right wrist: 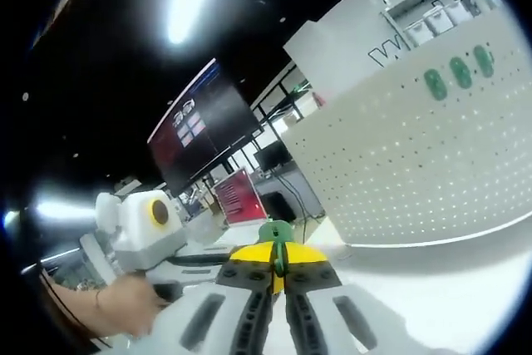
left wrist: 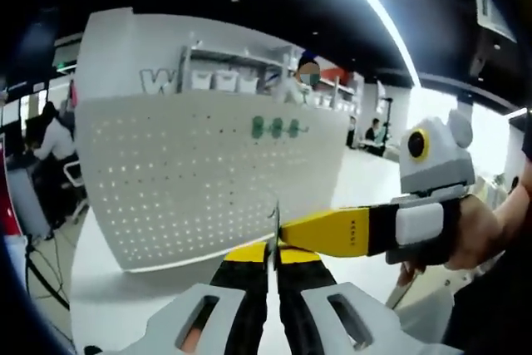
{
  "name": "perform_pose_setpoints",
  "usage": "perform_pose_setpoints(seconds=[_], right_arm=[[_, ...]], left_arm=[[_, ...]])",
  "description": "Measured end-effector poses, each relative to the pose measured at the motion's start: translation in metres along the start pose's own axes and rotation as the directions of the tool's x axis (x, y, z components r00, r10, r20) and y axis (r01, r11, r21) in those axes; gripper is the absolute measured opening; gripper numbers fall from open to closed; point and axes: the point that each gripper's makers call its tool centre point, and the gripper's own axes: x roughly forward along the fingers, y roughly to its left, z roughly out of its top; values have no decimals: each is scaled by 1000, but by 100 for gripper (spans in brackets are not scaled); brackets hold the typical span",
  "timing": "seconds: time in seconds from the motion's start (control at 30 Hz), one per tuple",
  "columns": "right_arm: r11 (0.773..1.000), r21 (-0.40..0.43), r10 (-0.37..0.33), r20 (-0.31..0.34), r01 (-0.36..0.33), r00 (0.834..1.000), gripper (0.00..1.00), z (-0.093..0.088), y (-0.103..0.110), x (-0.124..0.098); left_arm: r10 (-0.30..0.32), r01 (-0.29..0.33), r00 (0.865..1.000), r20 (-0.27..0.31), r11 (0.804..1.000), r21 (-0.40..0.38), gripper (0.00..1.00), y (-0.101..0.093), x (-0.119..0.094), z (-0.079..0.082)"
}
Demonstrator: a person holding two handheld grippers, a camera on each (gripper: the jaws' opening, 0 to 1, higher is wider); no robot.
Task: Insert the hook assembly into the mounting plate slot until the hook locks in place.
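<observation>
Left gripper: jaws closed on a thin metal piece, which stands up between the tips, edge-on. Can't tell what part of the hook it is.
Right gripper: jaws closed on a green hook piece, poking up just past the yellow tips.
Right gripper in left gripper view: comes in from the right, yellow tip meets the metal piece at the left tips; a hand holds the handle.
Left gripper in right gripper view: low left, white body w/ a hand on it; its tips are hidden behind the right gripper's jaws.
Pegboard: white perforated panel, upright on the white table, behind both grippers, apart from them. Three green pieces sit in a row near its top edge.
Hook vs pegboard: held in the air in front of the panel, not touching it.
Background: dark screen w/ red graphics, shelving w/ bins, people at desks, blurry.
</observation>
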Motion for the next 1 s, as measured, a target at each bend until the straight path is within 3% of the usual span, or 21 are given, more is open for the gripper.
perform_pose_setpoints(seconds=[0.53, 0.87, 1.0], right_arm=[[997, -83, -1, 0, 1, 1000, 0, 3, 1, -3], [992, -126, -16, 30, 20, 999, 0, 17, -11, -5], [990, -139, -21, 36, 26, 999, 0, 20, -15, -5]], left_arm=[[-30, 31, 1000, -6, 996, 81, 6, -4, -3, -8], [-45, 43, 999, 29, 997, 68, 37, -5, -8, -5], [-65, 65, 998, 9, 997, 37, 57, -6, -8, -9]])
